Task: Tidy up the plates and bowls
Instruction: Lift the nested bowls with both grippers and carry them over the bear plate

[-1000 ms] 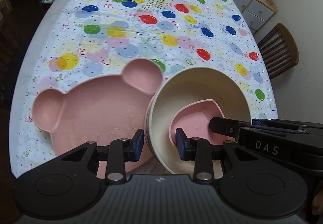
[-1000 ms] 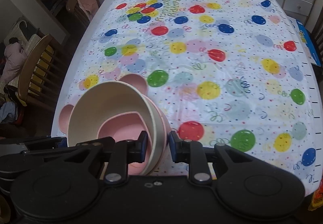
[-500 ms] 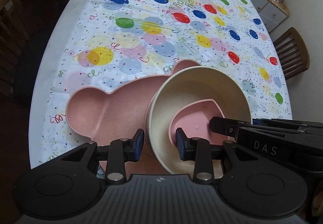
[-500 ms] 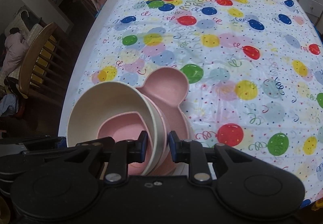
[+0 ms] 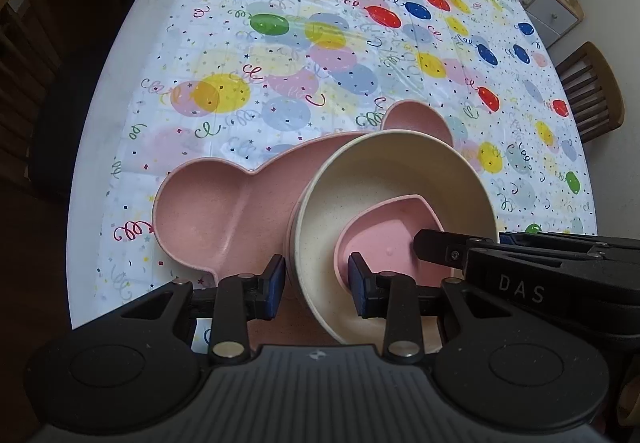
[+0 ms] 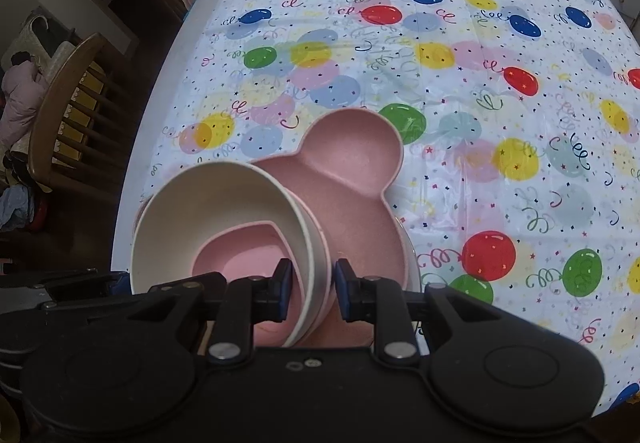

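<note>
over the pink bear plate, both your grippers pinch the cream bowl: left gripper and right gripper, fingers clamped on opposite rims.

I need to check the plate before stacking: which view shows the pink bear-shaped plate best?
The right wrist view: the pink bear-shaped plate shows one whole ear and much of its face. In the left wrist view, the cream round bowl hides more of it.

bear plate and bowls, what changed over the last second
Both grippers carried the stacked bowls forward across the bear plate, from beside its near edge to above it. Left gripper and right gripper stayed clamped on the cream bowl, small pink bowl still nested inside.
</note>
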{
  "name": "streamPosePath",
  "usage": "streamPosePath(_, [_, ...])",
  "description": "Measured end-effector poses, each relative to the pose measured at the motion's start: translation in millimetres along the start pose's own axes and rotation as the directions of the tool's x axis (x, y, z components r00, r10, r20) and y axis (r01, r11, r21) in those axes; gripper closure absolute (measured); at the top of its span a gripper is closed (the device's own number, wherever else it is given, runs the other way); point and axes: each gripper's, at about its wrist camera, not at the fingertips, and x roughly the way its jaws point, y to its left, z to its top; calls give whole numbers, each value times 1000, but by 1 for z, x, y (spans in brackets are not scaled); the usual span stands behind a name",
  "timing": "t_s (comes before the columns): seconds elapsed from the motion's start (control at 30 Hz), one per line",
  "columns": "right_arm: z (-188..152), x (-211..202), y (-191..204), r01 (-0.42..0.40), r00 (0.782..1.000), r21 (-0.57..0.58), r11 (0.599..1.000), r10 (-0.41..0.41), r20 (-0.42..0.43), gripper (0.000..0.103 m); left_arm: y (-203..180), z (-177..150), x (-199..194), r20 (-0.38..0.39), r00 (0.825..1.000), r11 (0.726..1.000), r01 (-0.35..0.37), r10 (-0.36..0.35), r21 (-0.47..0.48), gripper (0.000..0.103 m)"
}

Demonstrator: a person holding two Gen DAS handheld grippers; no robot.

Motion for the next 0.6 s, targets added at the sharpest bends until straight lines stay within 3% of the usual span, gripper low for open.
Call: streamPosePath(0.6, [1, 5, -4, 18, 1000, 36, 999, -19, 7, 79, -1, 4, 8, -6, 1000, 999, 13, -13, 38, 70])
